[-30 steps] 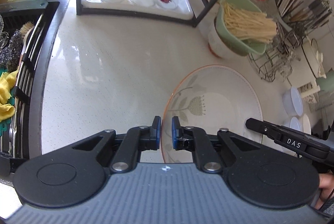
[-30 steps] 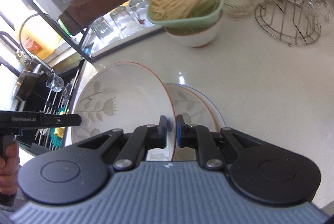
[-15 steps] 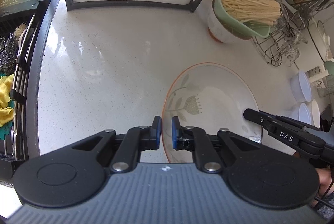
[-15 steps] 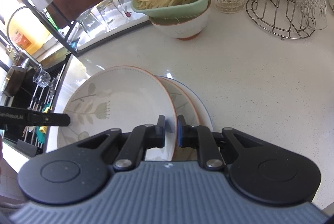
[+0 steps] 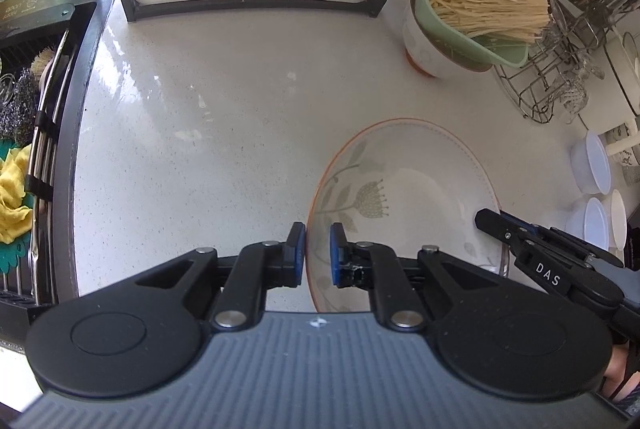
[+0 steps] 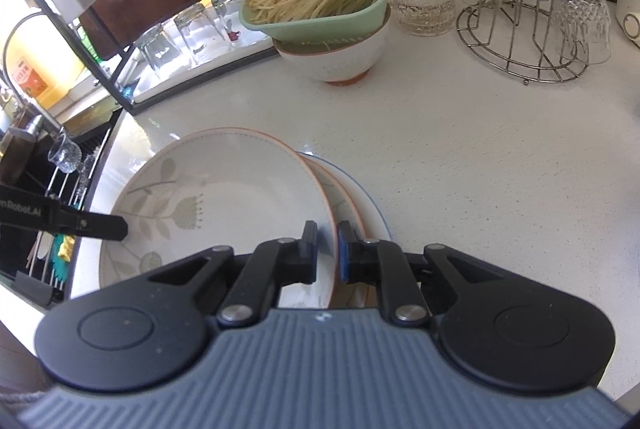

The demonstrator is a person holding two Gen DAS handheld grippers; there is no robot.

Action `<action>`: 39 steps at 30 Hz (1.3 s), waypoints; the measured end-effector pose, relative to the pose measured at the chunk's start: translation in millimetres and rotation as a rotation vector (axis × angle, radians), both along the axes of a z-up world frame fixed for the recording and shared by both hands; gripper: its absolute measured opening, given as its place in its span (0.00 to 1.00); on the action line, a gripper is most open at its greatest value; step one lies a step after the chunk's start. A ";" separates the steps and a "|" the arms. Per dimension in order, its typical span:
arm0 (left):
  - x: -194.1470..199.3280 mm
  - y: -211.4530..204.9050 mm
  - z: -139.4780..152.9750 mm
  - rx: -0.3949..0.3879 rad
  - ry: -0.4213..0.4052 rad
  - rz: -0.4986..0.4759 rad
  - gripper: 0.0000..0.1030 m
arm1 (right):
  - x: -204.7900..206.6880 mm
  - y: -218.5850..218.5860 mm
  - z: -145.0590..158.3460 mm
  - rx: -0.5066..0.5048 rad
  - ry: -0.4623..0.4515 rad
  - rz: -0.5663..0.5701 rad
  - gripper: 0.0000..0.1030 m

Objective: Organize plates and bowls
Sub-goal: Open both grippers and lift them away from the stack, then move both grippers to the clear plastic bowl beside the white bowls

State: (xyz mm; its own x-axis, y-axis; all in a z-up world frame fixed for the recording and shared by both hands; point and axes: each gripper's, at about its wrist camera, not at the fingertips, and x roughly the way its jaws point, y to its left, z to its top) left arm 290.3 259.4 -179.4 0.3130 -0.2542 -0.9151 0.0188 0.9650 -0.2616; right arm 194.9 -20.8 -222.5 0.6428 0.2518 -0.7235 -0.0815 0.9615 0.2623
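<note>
**Ana:** Left wrist view first. Where is the floral plate in relation to the white bowl with the green colander of noodles on it?

**Ben:** On the near side of that bowl, well apart from it across bare countertop. The left gripper has its blue pads nearly together, pinched on the plate's near-left rim.

**Ana:** And the other tool?

**Ben:** The right gripper is just as narrow, clamped on the opposite edge of the same plate. So both hands carry one plate between them.

**Ana:** Is it flat on the counter?

**Ben:** No, in the right wrist view it sits tilted over a second floral plate, which lies on a blue-rimmed plate. That pile is also nearer us than the noodle bowl, toward the sink side. Whether the held plate touches the one under it, I cannot tell.

**Ana:** Which step, then?

**Ben:** My reading is stacking: the top plate is either being set on the pile or taken off it. I cannot say which.

**Ana:** What does the next move ask for?

**Ben:** If it is going down, level it, centre it over the plate below, lower both hands together, and only then release both rims. Uneven hands could make it slide off.
</note>
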 end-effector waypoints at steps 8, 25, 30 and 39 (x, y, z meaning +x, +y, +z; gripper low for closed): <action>-9.9 5.9 4.2 -0.028 -0.013 0.029 0.13 | -4.7 1.1 7.6 -0.035 -0.035 -0.030 0.12; -45.9 -2.7 68.9 -0.044 -0.229 0.005 0.13 | -44.0 -9.9 71.0 -0.013 -0.204 -0.113 0.12; -61.6 -6.8 93.5 -0.096 -0.276 -0.018 0.13 | -67.9 -9.3 100.7 0.001 -0.270 -0.120 0.12; -93.0 -15.3 118.6 -0.112 -0.340 -0.079 0.13 | -106.3 -5.9 123.4 0.021 -0.326 -0.145 0.12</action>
State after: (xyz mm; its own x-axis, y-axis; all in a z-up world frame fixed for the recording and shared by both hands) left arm 197.3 244.2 -60.8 0.5701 -0.3821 -0.7274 0.1958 0.9230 -0.3314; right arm 88.6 -26.8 -99.1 0.8691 0.1538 -0.4701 -0.0272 0.9638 0.2652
